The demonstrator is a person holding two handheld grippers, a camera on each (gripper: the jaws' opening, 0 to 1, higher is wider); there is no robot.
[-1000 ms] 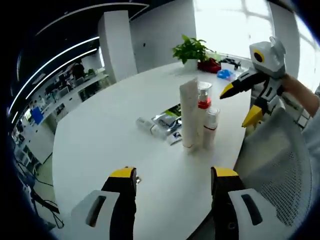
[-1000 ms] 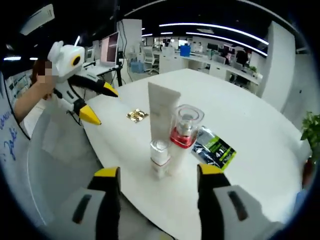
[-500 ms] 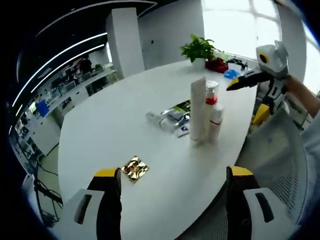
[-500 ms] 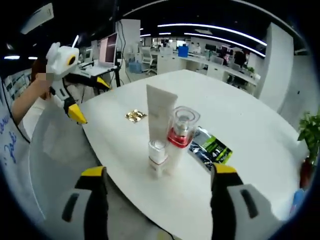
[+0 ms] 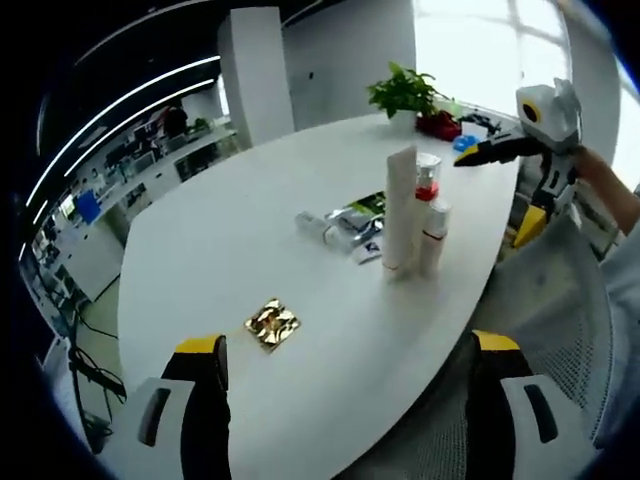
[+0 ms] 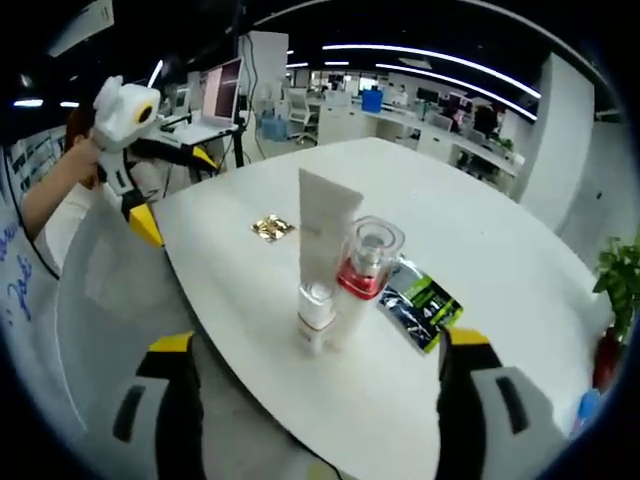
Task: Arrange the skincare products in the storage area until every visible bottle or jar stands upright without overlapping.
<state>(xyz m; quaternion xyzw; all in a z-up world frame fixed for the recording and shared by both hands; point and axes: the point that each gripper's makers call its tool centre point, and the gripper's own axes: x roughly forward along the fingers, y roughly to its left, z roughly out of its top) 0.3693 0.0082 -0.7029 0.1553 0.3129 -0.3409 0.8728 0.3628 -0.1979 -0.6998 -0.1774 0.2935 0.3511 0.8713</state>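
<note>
Near the edge of the white oval table three skincare products stand upright in a tight cluster: a tall white squeeze tube on its cap, a pump bottle with a clear cap and red collar, and a short white bottle with a red band. They look to be touching or nearly so. Just beside them, lying flat, are a few sachets (dark and silver packets, one with green print) and a small pale tube or bottle on its side. A gold foil sachet lies apart, nearer the left gripper.

Both pairs of tongs are held back from the table, empty, with their jaws spread wide: the left gripper looks across the table at the cluster, and the right gripper faces it from the other side. Each shows in the other's view, held in a person's hand.

By my judgement the squeeze tube is light and soft-walled, so it would dent under a hard pinch and tip easily; hold it low, near the stiff cap. The pump bottle is probably the heaviest and rigid, with a smooth, slippery body; take it around the middle, not by the clear cap, which may pull off. The short bottle is light and stiff, best gripped at its waist. The item lying on its side seems the one left to stand up (if it counts as a bottle).
</note>
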